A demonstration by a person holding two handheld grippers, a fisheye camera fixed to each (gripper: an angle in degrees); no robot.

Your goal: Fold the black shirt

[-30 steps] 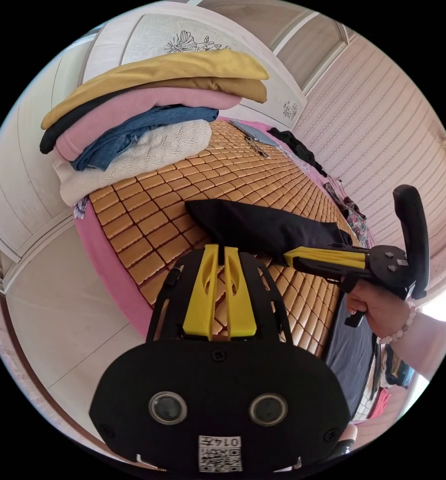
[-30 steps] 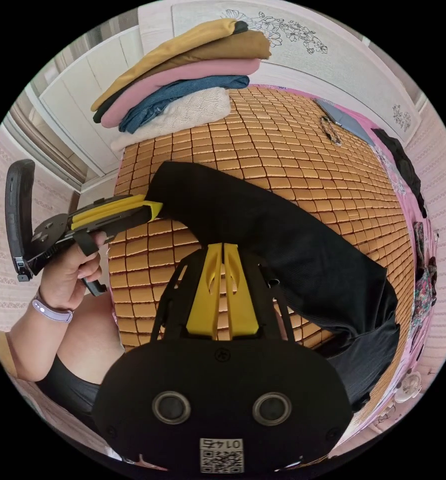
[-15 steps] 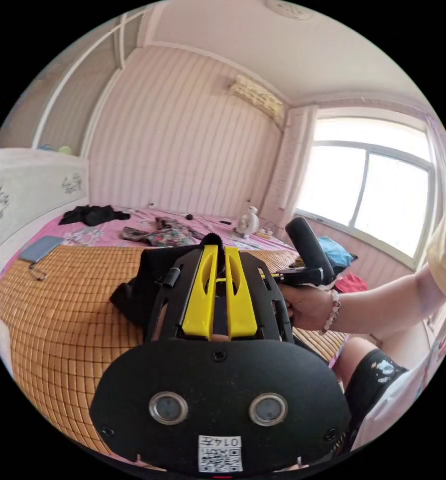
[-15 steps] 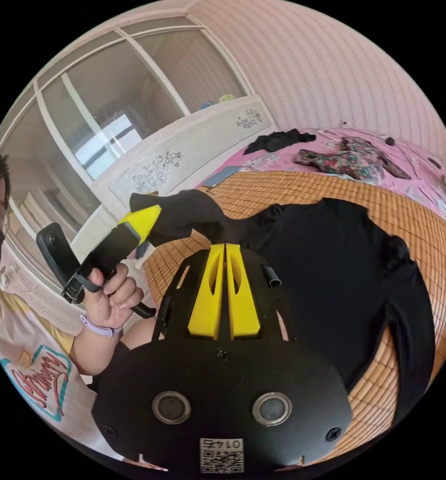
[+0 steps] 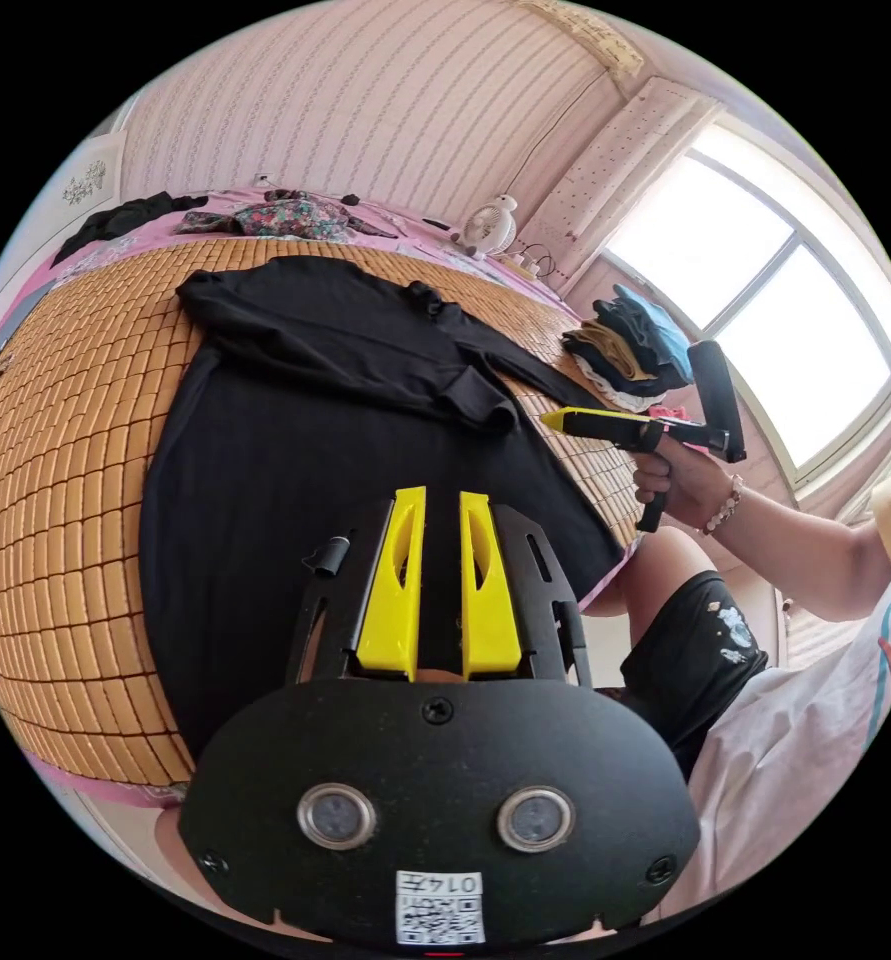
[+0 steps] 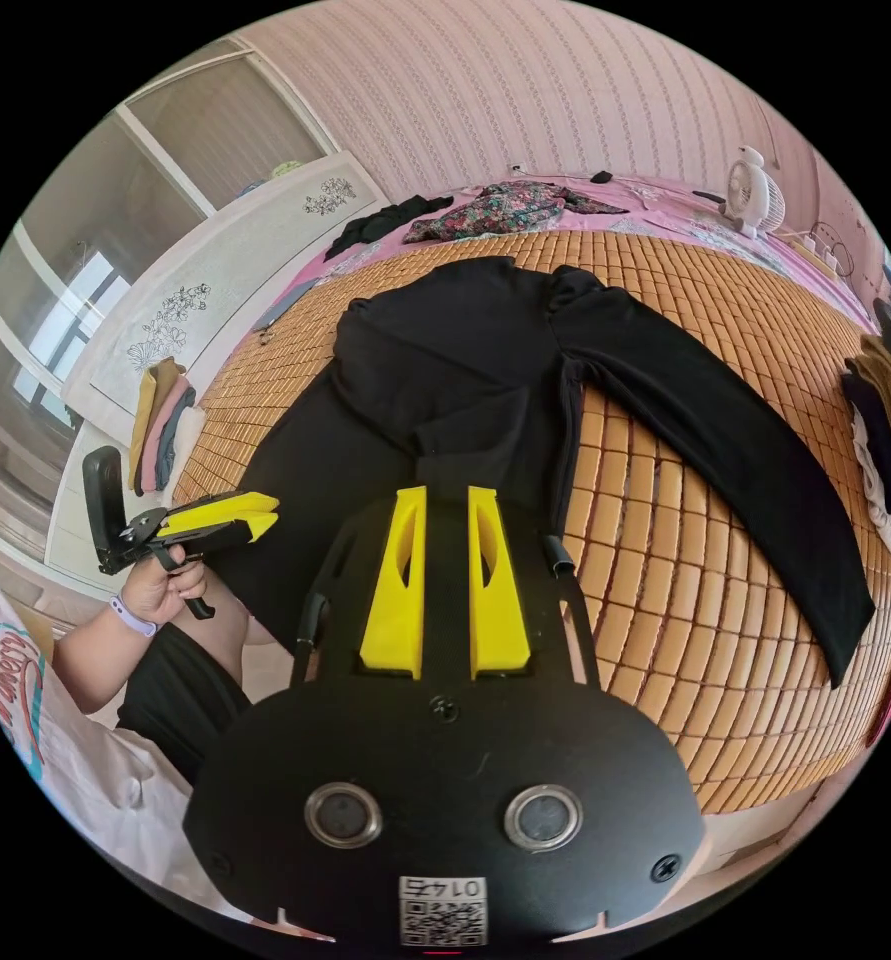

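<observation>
- The black shirt lies spread on the bamboo mat of the bed, one sleeve folded across its body, the other stretched out to the right over the mat.
- The left gripper hovers over the shirt's near hem, jaws slightly apart and empty.
- The right gripper hangs above the near hem too, jaws parted, gripping nothing.
- A folded pile of clothes sits at the mat's right edge.

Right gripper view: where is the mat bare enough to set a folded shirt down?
Bare bamboo mat lies between the black shirt body and its outstretched sleeve, and past the collar toward the headboard. Crowded: folded clothes at the mat's edge, loose garments beyond.
</observation>
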